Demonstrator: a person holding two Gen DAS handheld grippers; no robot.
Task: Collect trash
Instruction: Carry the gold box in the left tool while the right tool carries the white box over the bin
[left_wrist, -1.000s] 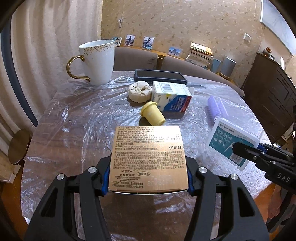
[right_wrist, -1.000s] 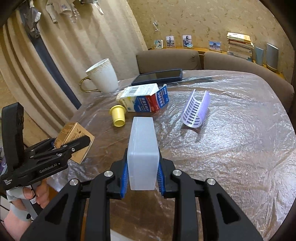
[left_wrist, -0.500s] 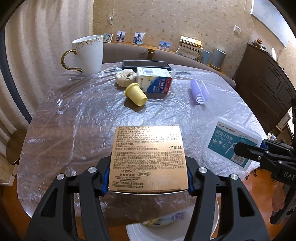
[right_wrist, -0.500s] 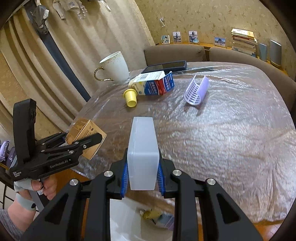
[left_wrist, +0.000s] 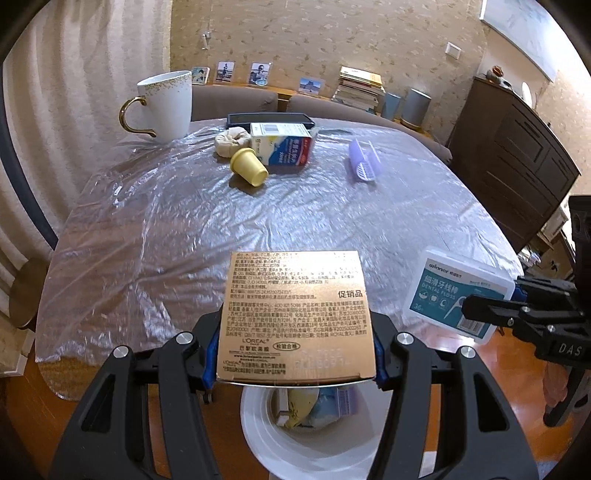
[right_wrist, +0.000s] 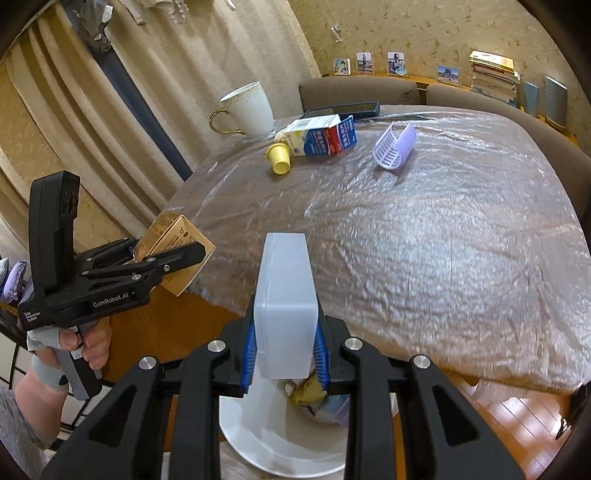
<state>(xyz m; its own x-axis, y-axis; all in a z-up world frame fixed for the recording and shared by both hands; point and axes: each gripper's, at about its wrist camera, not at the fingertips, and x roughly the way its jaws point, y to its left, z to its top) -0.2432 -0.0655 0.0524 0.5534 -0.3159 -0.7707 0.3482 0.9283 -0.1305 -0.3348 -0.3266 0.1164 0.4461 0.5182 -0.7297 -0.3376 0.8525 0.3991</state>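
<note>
Clamping a gold box (left_wrist: 295, 314), left hand-held gripper (left_wrist: 295, 354); right hand-held gripper (right_wrist: 284, 350) grips floss box (right_wrist: 285, 302).

A white mug (left_wrist: 168, 105) with a gold handle stands at the bench's (left_wrist: 177, 236) eleven o'clock corner, on the clear plastic sheet (left_wrist: 314, 221) covering it. A black tablet (left_wrist: 269, 119) lies flat toward twelve o'clock. Behind the bench sit two brown chair backs (left_wrist: 236, 103), small framed photos (left_wrist: 240, 72), a book stack (left_wrist: 358, 88) and, at two o'clock, a dark wooden cabinet (left_wrist: 517, 155). Cream curtains (left_wrist: 74, 92) hang at nine o'clock.
</note>
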